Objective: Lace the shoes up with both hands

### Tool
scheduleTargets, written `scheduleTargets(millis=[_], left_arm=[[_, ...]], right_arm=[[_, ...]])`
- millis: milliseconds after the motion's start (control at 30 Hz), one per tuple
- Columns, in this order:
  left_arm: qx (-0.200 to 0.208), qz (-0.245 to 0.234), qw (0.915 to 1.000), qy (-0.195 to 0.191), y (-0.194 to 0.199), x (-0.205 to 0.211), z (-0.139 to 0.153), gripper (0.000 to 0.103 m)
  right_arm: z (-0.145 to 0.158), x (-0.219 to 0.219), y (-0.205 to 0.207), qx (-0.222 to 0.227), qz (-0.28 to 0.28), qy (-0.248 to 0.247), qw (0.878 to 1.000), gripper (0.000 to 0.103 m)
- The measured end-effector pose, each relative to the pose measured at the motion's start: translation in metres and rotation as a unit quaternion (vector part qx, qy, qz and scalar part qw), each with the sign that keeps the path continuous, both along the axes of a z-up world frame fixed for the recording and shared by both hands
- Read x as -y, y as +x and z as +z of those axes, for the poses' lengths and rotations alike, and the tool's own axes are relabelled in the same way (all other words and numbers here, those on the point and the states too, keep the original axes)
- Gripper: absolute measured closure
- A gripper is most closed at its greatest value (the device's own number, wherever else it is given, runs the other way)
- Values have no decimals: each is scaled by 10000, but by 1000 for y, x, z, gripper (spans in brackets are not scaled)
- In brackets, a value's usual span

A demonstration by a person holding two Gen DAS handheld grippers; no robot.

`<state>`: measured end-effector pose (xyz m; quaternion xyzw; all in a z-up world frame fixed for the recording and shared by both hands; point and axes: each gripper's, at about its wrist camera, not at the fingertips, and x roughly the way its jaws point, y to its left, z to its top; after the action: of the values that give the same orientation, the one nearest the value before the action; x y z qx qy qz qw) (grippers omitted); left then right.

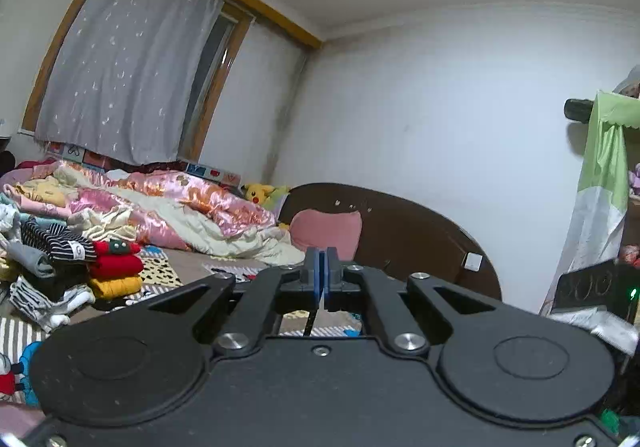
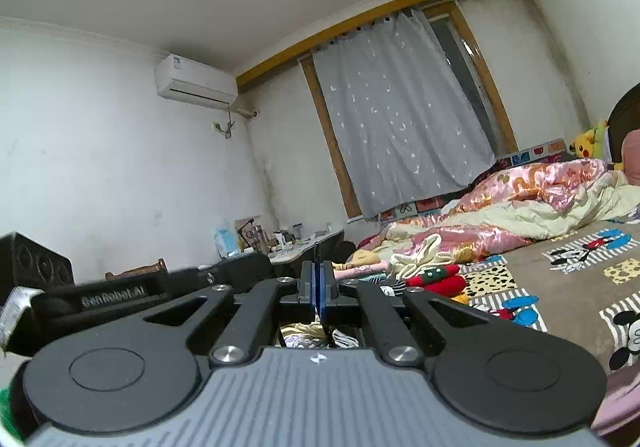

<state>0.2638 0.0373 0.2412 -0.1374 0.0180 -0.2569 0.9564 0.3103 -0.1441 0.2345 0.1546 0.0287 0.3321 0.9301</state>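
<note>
While both tools are pointing level over the bed [image 2: 520, 279], no shoe is showing. Left tool [image 1: 321, 275] and right tool [image 2: 319, 283] are sitting pressed together, perhaps each pinching a thin lace; tilting down would help locate eyelets.

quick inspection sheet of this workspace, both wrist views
surface: bed with cartoon-print sheet, partly covered
job's things: no shoe seen; a thin dark strand, maybe a lace, runs at the left pads
clutter: folded clothes, rumpled pink quilt, yellow plush, crowded desk
grippers: left hand-held gripper shut; right hand-held gripper shut
cables: nothing seen
surroundings: curtained window, air conditioner, brown headboard
</note>
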Motion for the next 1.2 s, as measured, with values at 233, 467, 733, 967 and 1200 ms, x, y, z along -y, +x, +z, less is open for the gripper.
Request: scheduleTargets(millis=[233, 467, 733, 967, 1200], left_arm=[[77, 17, 10000, 31, -6, -1, 4, 103], [26, 181, 9998, 21, -6, -8, -3, 103], [-499, 1303, 9889, 516, -10, -41, -79, 103], [-1597, 1626, 9724, 491, 5, -65, -192, 103], [-2547, 1645, 9515, 522, 24, -67, -295, 103]], right_arm=[[7, -4, -3, 104, 27, 53, 9999, 99], [12, -7, -2, 145, 28, -21, 9999, 99], [-47, 7, 0, -328, -202, -557, 9977, 99], [-142, 31, -3, -1045, -420, -372, 9929, 99], [-246, 32, 3, -1849, -493, -292, 9811, 99]])
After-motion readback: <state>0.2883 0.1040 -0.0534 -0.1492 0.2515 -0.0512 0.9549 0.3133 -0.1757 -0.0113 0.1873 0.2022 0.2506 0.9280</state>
